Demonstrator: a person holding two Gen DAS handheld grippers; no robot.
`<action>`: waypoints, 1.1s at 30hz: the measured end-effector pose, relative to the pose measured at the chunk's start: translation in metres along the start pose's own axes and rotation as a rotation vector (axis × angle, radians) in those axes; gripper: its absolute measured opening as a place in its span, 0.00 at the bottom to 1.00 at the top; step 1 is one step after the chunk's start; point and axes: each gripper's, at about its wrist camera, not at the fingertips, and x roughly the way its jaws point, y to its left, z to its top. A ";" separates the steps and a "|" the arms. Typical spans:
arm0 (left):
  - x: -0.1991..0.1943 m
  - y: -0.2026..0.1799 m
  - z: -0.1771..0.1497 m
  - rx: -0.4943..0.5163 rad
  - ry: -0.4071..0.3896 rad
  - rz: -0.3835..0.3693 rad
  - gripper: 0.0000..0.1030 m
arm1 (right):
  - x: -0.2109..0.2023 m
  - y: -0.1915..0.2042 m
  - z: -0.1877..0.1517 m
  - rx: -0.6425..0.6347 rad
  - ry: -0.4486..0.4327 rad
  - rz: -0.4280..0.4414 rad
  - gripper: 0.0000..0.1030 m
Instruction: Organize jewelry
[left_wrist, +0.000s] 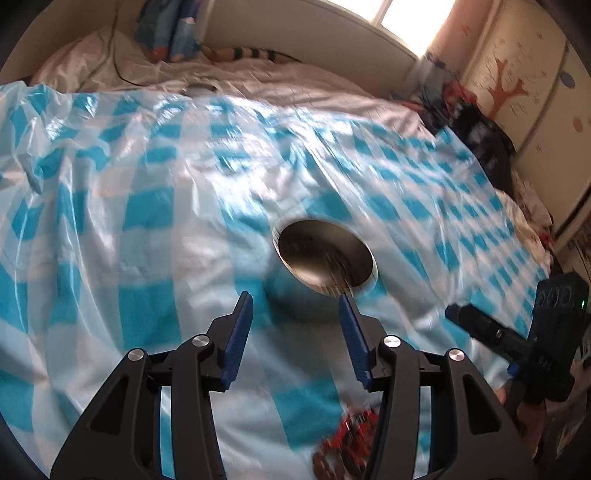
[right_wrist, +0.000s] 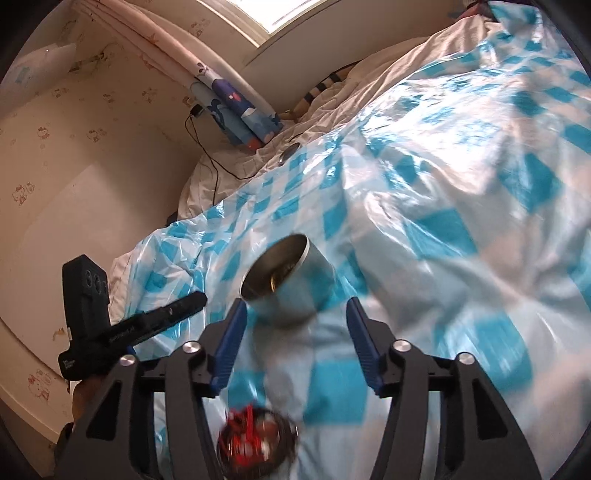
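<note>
On the checked sheet (left_wrist: 147, 221), metal cup (right_wrist: 286, 280) and red jewelry (right_wrist: 255, 439) lie before both grippers' spread, empty fingers (left_wrist: 240, 343).

A bed (left_wrist: 258, 79) with white sheets carries a glossy blue-and-white checked plastic cover (left_wrist: 155, 192), on which sit a metal cup (right_wrist: 291, 280) and a blurred red jewelry heap (right_wrist: 255, 439).

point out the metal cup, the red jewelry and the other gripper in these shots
metal cup (right_wrist: 291, 291), right wrist view, on its outer side wall
red jewelry (right_wrist: 245, 439), right wrist view, on the red tangle near the bottom edge
right gripper (left_wrist: 480, 325), left wrist view, between the tips of its dark fingers
</note>
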 end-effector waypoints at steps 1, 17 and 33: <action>0.000 -0.004 -0.006 0.011 0.012 -0.007 0.45 | -0.004 -0.001 -0.005 0.003 0.000 -0.001 0.54; -0.006 -0.008 -0.063 -0.030 0.104 -0.093 0.48 | -0.005 -0.020 -0.036 0.090 0.046 0.006 0.58; -0.006 -0.049 -0.078 0.280 0.125 -0.040 0.02 | -0.002 -0.024 -0.035 0.114 0.049 0.018 0.61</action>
